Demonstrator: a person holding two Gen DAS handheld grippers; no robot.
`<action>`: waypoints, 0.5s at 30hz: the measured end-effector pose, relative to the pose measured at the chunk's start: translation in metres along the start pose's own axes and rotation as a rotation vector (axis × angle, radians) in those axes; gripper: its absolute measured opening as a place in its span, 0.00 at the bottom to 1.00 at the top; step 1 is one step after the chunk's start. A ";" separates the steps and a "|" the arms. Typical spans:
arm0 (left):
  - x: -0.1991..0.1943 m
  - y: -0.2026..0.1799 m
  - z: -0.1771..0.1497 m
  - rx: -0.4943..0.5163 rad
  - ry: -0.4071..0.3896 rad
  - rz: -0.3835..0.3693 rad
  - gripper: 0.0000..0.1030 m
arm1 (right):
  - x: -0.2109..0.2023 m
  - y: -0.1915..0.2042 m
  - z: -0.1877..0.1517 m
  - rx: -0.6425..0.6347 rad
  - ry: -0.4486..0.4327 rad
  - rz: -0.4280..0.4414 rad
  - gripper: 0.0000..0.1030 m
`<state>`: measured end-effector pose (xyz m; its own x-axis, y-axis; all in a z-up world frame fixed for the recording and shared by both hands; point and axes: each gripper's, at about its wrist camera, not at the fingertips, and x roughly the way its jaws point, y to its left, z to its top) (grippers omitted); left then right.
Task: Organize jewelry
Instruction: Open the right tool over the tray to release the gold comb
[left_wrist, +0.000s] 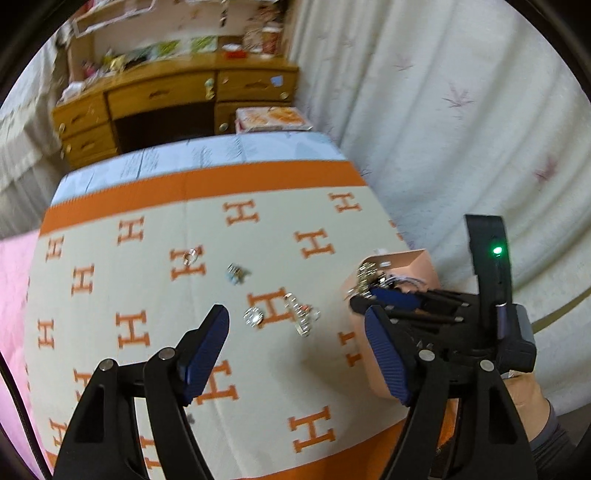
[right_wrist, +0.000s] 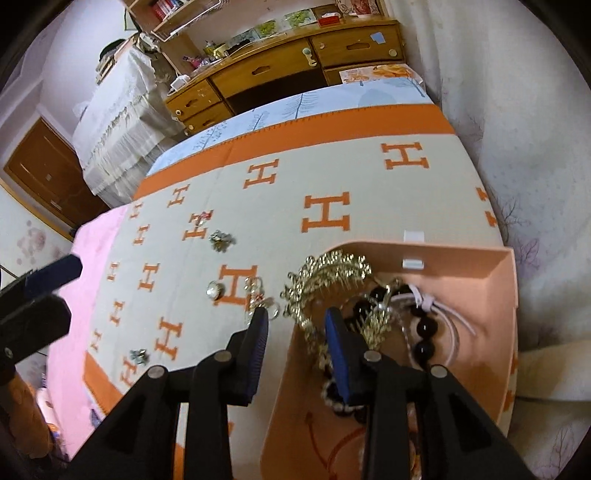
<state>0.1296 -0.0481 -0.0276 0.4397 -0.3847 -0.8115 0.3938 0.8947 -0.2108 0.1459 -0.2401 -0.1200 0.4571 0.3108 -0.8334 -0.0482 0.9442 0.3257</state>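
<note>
A peach box (right_wrist: 458, 258) stands at the blanket's right edge and holds a black bead bracelet (right_wrist: 424, 328), a white cord and part of a gold comb (right_wrist: 328, 280) that hangs over its left rim. My right gripper (right_wrist: 297, 325) is open, its fingers straddling that rim and the comb. It also shows in the left wrist view (left_wrist: 373, 295) over the box (left_wrist: 406, 258). My left gripper (left_wrist: 295, 328) is open above the blanket. Loose pieces lie ahead of it: a round brooch (left_wrist: 253, 316), a silver chain piece (left_wrist: 303, 317), a small cluster (left_wrist: 236, 274) and a ring (left_wrist: 189, 255).
A cream blanket with orange H marks (left_wrist: 155, 280) covers the bed. A pink sheet (right_wrist: 85, 295) lies to the left. A curtain (left_wrist: 461, 129) hangs close on the right. A wooden desk (right_wrist: 295, 59) stands beyond the bed. One more small piece (right_wrist: 139, 356) lies near the front edge.
</note>
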 end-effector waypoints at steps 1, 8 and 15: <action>0.002 0.004 -0.002 -0.011 0.005 -0.001 0.72 | 0.001 0.001 0.000 -0.009 -0.004 -0.013 0.31; 0.008 0.019 -0.013 -0.027 0.012 0.004 0.72 | -0.019 -0.007 -0.002 0.030 -0.081 0.013 0.17; 0.011 0.013 -0.017 0.006 0.005 0.002 0.72 | -0.056 -0.023 0.002 0.091 -0.123 0.175 0.09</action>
<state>0.1256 -0.0369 -0.0484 0.4364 -0.3821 -0.8146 0.3979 0.8940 -0.2061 0.1230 -0.2795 -0.0802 0.5535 0.4483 -0.7019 -0.0585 0.8616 0.5042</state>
